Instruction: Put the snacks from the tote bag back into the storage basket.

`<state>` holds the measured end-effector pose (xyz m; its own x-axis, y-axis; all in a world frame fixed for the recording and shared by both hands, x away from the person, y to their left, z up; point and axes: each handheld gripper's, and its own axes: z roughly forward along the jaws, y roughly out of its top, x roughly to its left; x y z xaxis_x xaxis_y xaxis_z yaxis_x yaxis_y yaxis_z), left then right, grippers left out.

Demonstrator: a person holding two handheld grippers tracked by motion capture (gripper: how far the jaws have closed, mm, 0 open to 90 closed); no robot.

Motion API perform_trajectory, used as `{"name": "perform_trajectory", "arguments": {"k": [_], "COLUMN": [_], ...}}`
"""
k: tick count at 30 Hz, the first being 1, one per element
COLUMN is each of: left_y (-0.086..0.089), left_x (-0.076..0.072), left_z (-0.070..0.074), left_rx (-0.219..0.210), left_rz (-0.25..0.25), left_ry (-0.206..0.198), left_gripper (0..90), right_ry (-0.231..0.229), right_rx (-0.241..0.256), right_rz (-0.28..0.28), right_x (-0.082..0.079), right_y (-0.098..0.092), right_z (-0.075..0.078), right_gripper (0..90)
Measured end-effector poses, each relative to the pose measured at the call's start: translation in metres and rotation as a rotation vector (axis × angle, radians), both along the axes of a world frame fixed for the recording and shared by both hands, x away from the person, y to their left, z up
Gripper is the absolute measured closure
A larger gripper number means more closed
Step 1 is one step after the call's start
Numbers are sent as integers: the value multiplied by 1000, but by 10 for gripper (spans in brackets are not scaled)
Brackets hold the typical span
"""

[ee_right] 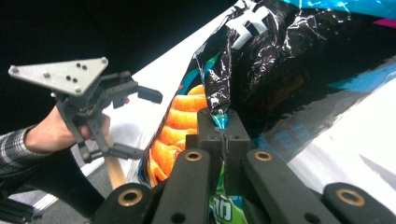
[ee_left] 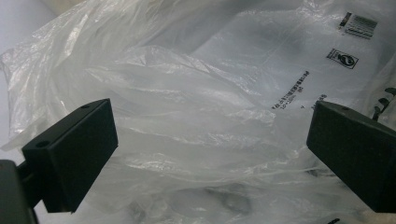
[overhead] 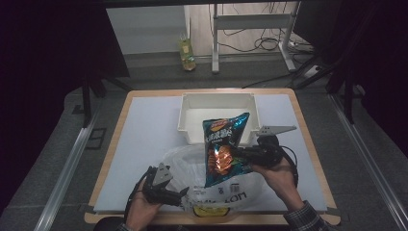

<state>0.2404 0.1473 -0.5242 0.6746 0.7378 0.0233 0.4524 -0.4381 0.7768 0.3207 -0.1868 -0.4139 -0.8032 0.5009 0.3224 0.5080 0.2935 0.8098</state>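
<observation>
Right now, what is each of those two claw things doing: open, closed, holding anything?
Left gripper: open, jaws wide apart in front of the clear plastic bag, gripping nothing.
Right gripper: shut on an edge of the chip bag, holding it up.

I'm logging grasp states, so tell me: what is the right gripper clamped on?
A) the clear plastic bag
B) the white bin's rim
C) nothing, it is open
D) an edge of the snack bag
D: in the right gripper view, the right gripper has its jaws closed on an edge of the snack bag.
</observation>
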Motion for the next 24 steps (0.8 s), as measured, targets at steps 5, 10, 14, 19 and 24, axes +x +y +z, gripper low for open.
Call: {"name": "perform_trajectory", "arguments": {"k": [5, 10, 14, 19, 24], "left_y": [1, 1, 1, 1, 1], "left_x": [0, 0, 1, 1, 1], "left_z": [0, 1, 1, 1, 0], "left_rx": [1, -32, -37, -39, -41], "left_rz": [-3, 3, 3, 2, 2], "left_ry": [5, 10, 13, 15, 19], "left_gripper": [15, 14, 14, 15, 15], "right_ry": [-6, -18, -25, -28, -42], "right_rx": [5, 13, 26, 43, 52], "right_rz": [-5, -12, -19, -31, -43], "right_x": [10, 19, 27, 37, 48], "right_y": [6, 10, 10, 11, 13], "right_z": [3, 5, 3, 1, 0], "right_gripper": [891, 891, 891, 890, 890]}}
